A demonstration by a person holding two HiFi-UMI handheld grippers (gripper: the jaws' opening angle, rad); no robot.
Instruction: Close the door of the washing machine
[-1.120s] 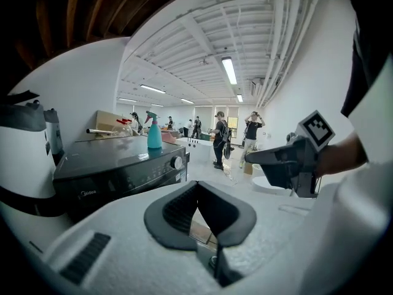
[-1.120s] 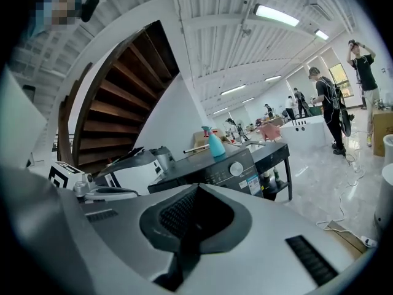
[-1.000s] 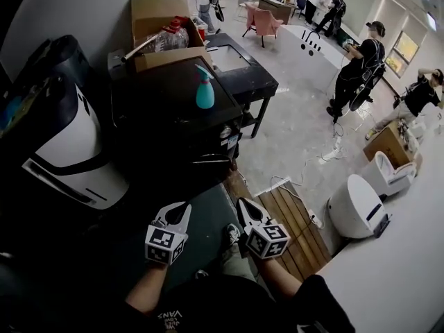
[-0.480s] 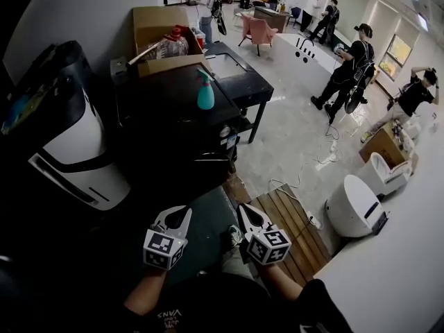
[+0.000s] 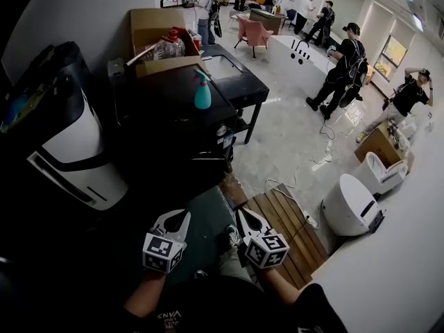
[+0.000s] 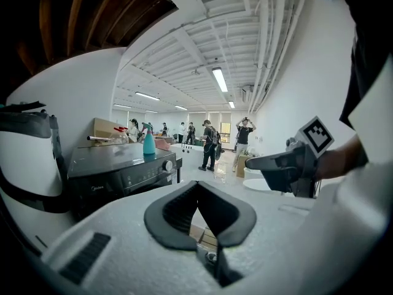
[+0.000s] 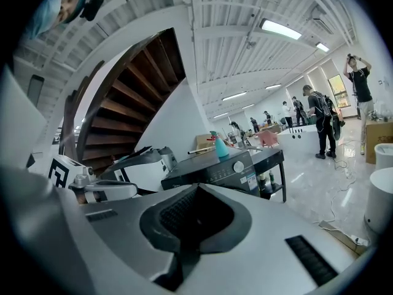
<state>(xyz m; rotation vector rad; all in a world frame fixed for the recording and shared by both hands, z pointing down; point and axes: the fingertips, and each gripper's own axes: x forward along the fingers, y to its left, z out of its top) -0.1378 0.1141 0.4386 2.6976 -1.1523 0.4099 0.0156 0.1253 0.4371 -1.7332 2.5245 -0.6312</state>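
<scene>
Ahead, Midea washing machine [image 6: 123, 172], spray bottle [image 6: 148, 144] atop, left gripper [image 5: 181, 216], right gripper [image 5: 243, 213], fingers closed, empty.

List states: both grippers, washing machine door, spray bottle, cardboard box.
left gripper: shut, empty, held in the air.
right gripper: shut, empty, held in the air.
washing machine: door can't be made out; the front is dark in the head view and hidden behind the jaws in both gripper views.
spray bottle: upright on the washing machine top.
cardboard box: flaps open, items inside.
</scene>
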